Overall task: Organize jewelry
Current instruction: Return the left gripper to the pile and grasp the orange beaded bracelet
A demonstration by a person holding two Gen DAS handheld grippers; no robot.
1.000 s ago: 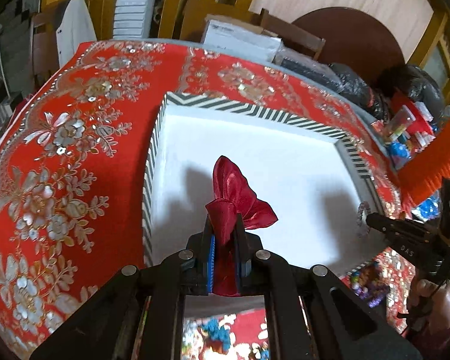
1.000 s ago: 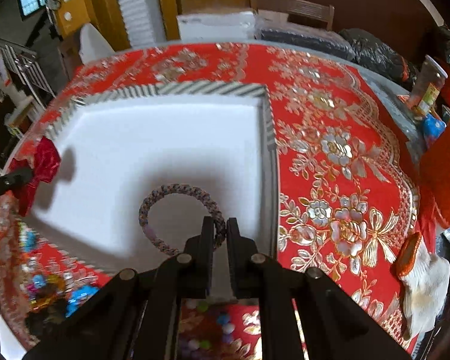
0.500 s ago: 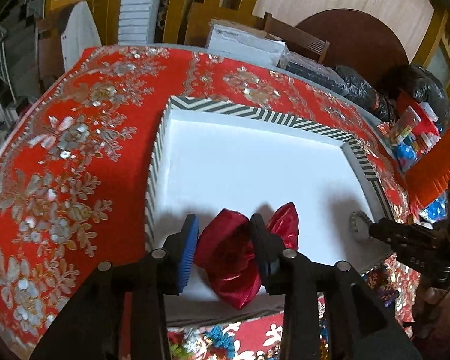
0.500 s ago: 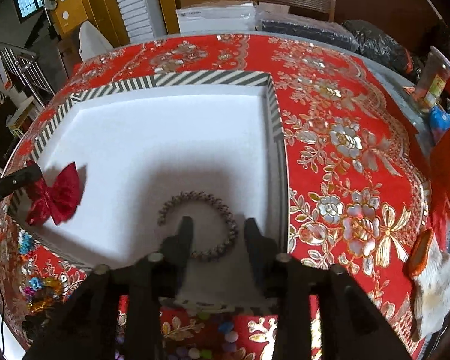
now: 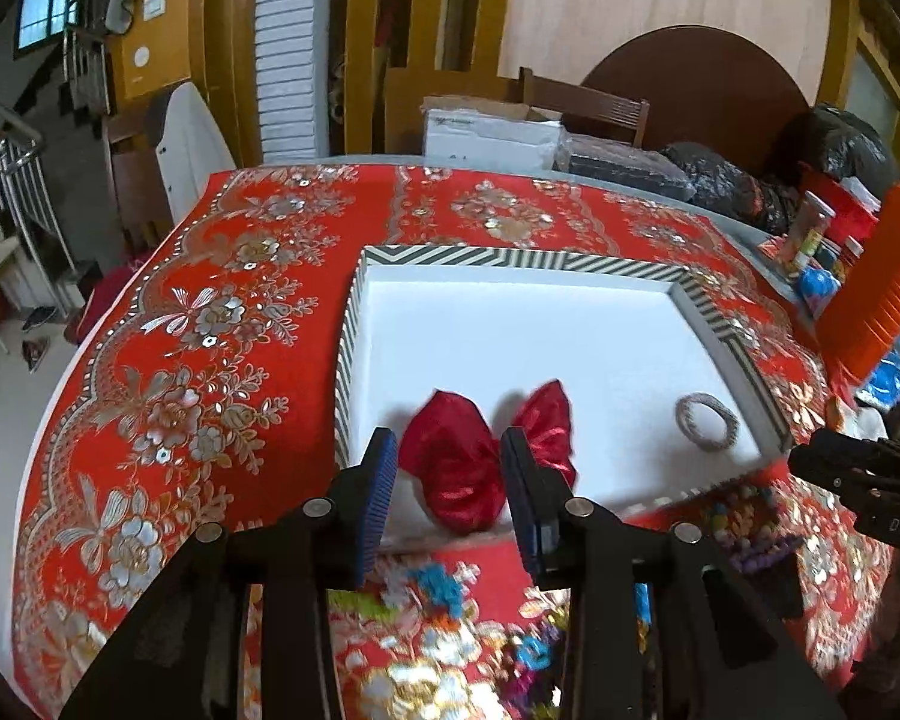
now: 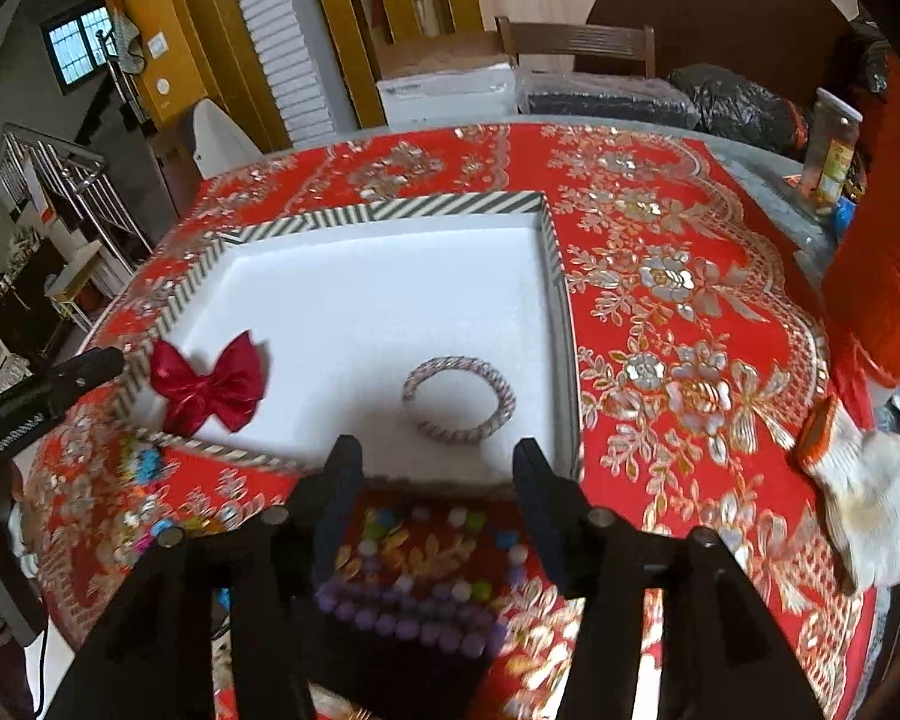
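A white tray with a striped rim (image 5: 510, 256) (image 6: 390, 208) lies on the red embroidered tablecloth. A red satin bow (image 5: 480, 459) (image 6: 210, 387) lies in the tray's near left corner. A braided bracelet (image 5: 707, 420) (image 6: 459, 399) lies in the near right part. My left gripper (image 5: 450, 495) is open and empty, just behind the bow at the tray's near rim. My right gripper (image 6: 435, 501) is open and empty, behind the bracelet above the near rim. Loose colourful beads and jewelry (image 6: 426, 576) (image 5: 480, 630) lie on the cloth in front of the tray.
A white work glove (image 6: 858, 492) lies on the cloth at right. An orange-red object (image 5: 876, 294) and small bottles (image 6: 834, 144) stand at the table's right edge. Boxes (image 5: 486, 132), black bags and a chair stand behind the table.
Both grippers opened and let go: the bow and the bracelet now lie in the tray. Both grippers have pulled back toward the tray's near rim and lifted.
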